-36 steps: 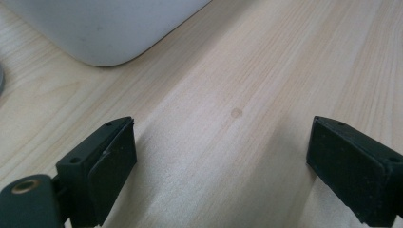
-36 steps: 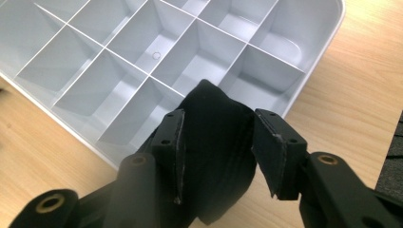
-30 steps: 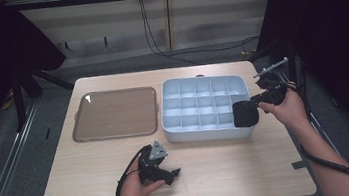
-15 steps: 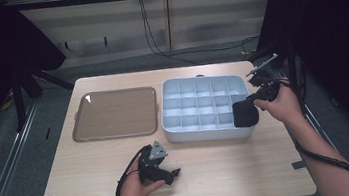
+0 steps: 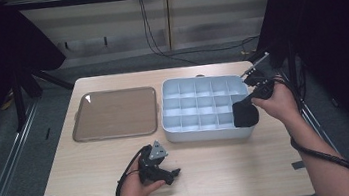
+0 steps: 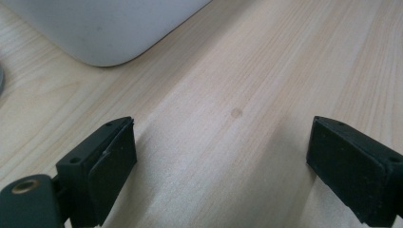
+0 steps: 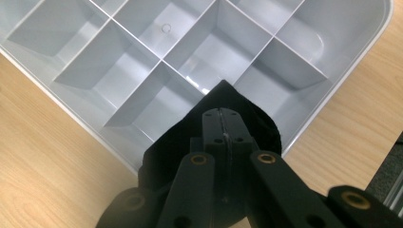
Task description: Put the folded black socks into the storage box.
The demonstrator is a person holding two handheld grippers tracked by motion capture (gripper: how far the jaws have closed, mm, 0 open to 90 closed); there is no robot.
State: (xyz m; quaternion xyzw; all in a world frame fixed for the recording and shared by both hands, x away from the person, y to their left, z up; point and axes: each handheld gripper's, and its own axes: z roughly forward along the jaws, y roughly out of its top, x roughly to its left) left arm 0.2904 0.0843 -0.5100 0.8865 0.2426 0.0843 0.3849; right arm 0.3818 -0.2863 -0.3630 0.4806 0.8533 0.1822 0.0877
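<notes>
A pale grey tray [image 5: 202, 136] divided into several compartments sits on the right half of the wooden table. My right gripper [image 5: 249, 101] is over its front right corner, shut on a black cloth [image 5: 245, 115] that hangs against the tray's rim. In the right gripper view the jaws [image 7: 222, 114] meet with the cloth [image 7: 164, 152] pinched between them above the compartments [image 7: 119, 71]; they have just been closing on it. My left gripper [image 5: 173, 173] rests low on the table in front of the tray. Its jaws [image 6: 221, 156] stand wide open over bare wood, near the tray's corner [image 6: 104, 28].
A flat brownish see-through lid [image 5: 115, 114] lies left of the tray. The table's right edge [image 5: 280, 130] is close behind my right hand. Cables and a dark frame stand beyond the table's far edge.
The right hand has shifted only slightly at the tray's corner, with the black cloth staying in the same spot. The left hand has not moved.
</notes>
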